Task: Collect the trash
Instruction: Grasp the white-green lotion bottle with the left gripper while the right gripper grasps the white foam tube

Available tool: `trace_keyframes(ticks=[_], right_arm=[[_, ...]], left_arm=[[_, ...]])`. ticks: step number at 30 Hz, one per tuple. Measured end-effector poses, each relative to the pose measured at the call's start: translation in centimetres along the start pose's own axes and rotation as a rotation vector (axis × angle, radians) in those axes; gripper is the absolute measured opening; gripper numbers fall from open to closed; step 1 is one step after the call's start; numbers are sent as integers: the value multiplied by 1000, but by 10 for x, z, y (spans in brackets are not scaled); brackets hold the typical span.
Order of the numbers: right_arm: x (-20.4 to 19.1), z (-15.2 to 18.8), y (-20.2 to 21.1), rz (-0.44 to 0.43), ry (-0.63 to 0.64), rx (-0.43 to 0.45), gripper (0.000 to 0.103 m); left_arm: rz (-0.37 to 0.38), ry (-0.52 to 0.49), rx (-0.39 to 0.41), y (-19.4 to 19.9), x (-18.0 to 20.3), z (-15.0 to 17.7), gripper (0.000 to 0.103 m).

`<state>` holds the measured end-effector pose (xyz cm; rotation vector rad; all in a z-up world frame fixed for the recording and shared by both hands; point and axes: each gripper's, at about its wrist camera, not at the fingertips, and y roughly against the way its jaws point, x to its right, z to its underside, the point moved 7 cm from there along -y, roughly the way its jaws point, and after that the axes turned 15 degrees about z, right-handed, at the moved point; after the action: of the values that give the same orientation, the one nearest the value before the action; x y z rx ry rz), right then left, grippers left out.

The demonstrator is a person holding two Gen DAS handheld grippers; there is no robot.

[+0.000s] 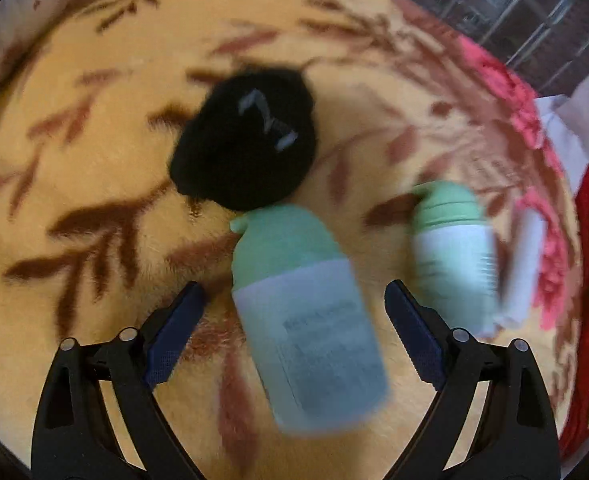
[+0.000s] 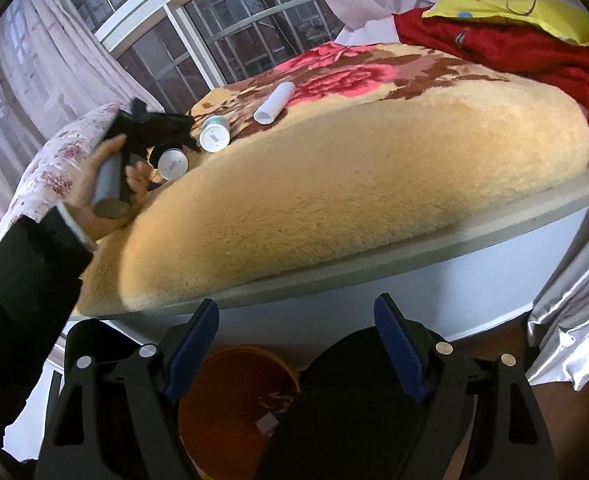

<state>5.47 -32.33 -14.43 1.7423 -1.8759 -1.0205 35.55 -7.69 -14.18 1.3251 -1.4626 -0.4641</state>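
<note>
your left gripper gapes wide, a bottle loose between its jaws on the blanket. your right gripper hangs open and empty past the bed edge, over a bin.

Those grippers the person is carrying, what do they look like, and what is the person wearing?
Each gripper, left and right, has black plastic arms with silver rivets and two flat dark-blue fingers. The left one has a grey cylindrical handle. The person wears a black sleeve with a white cuff.
</note>
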Motion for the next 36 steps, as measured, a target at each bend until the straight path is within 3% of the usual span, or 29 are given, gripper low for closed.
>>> trace_keyframes(ticks=[3,7,12,16,19,21,23,26,29,32,36], right_arm=[[-4,0,0,-3,13,0,78],[-13,-3,2,-9,38,3,78],[-27,-15,12,-32,70,9,78],[-39,-45,19,-36,121,36,78],[-49,-89,7,-22,152,44,80],[-59,-129,-14,-7,155,34,80],[-68,-163,-39,12,137,10,80],[-82,-217,-96,42,69,-71,80],[-91,-253,-149,65,-10,-181,77],[-93,-277,-189,146,-50,-242,72],[-92,-285,-228,233,-112,-324,72]], left_arm=[[-63,-80,36,-1,5,0,84],[-33,-105,78,12,1,0,54],[16,-200,52,47,-17,14,53],[54,-301,63,90,-43,27,53],[-7,-370,83,105,-72,31,53],[-54,-387,74,98,-93,34,53],[24,-362,89,92,-106,35,50],[-5,-396,154,89,-105,37,50],[-28,-418,166,87,-103,37,50],[11,-405,165,89,-107,35,50],[-3,-421,176,88,-105,36,50]])
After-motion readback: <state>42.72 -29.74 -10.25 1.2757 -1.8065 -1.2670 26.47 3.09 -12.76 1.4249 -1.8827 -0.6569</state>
